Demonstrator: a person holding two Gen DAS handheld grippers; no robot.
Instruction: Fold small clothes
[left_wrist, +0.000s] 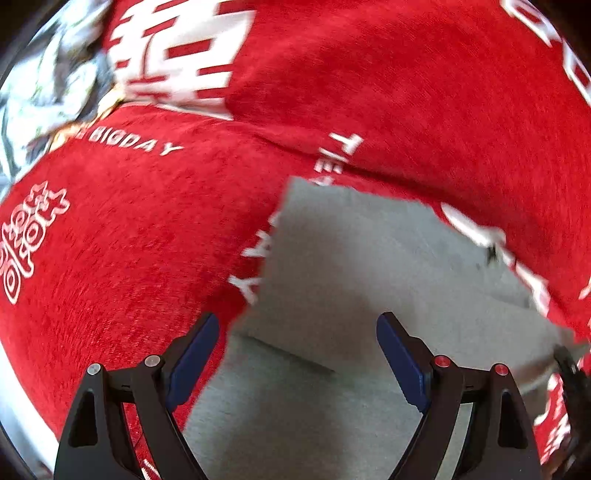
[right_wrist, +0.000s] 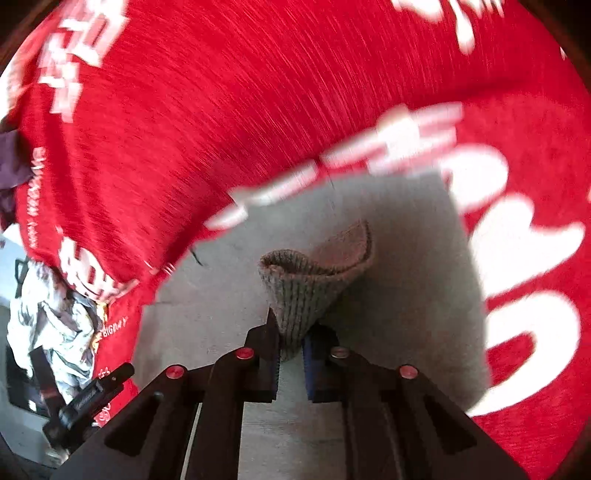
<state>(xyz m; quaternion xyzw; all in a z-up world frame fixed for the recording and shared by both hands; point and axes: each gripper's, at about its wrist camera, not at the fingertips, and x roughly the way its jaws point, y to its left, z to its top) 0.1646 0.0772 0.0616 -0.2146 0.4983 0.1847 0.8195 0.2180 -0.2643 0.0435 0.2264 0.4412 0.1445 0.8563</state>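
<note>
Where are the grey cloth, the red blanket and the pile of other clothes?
grey cloth (right_wrist: 314, 295): right wrist view, pinched ribbed fold.
red blanket (left_wrist: 406, 92): left wrist view, plain red area.
pile of clothes (right_wrist: 55, 314): right wrist view, pale crumpled fabric.

I see a red blanket (left_wrist: 388, 85) with white lettering filling most of both views. At nine o'clock in the right wrist view, a crumpled pale patterned cloth (right_wrist: 55, 317) lies off its edge; a dark purple cloth (right_wrist: 11, 166) sits above that.

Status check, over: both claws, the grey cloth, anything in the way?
Right claw shut on grey cloth, corner lifted. Left claw open, empty, above the cloth. Red blanket underneath; nothing blocking.
</note>
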